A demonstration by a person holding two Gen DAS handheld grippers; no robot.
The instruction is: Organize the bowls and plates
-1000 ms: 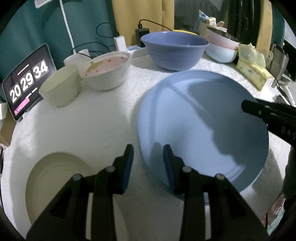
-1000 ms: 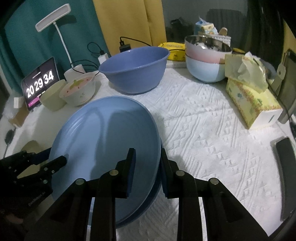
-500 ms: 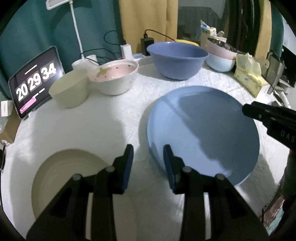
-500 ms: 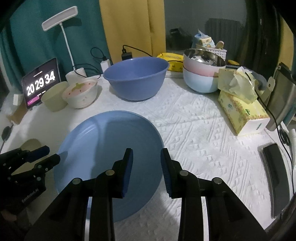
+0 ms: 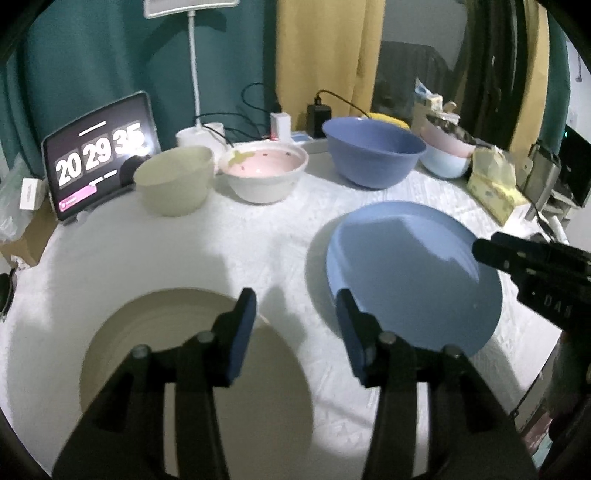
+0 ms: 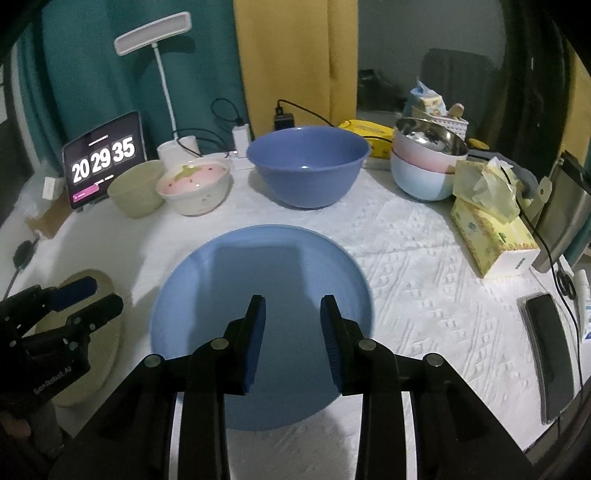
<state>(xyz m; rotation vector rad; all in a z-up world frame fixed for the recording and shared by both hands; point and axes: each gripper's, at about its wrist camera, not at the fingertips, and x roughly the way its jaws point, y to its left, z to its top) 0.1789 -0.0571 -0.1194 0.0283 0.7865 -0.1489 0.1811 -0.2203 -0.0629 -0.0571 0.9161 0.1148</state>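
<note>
A light blue plate (image 6: 258, 266) lies flat on the white cloth. My right gripper (image 6: 293, 301) hovers over its near half, open, with nothing between the fingers. My left gripper (image 5: 295, 299) hangs above the gap between the blue plate (image 5: 413, 273) and a beige plate (image 5: 110, 369); its jaws are opening and hold nothing. The left gripper (image 6: 98, 295) shows above the beige plate (image 6: 107, 350) in the right wrist view. Along the back stand a beige bowl (image 6: 136, 192), a pink-lined white bowl (image 6: 195, 184), a big blue bowl (image 6: 306, 170) and stacked bowls (image 6: 428, 162).
A tablet clock (image 6: 103, 158) and a desk lamp (image 6: 153, 33) stand at the back left, with chargers and cables behind the bowls. A tissue box (image 6: 495, 236) and a dark phone (image 6: 550, 350) lie at the right, near the table edge.
Both grippers have drawn back and up from the blue plate, which was tilted at the right gripper's fingers and now lies flat. The left jaws have widened.
</note>
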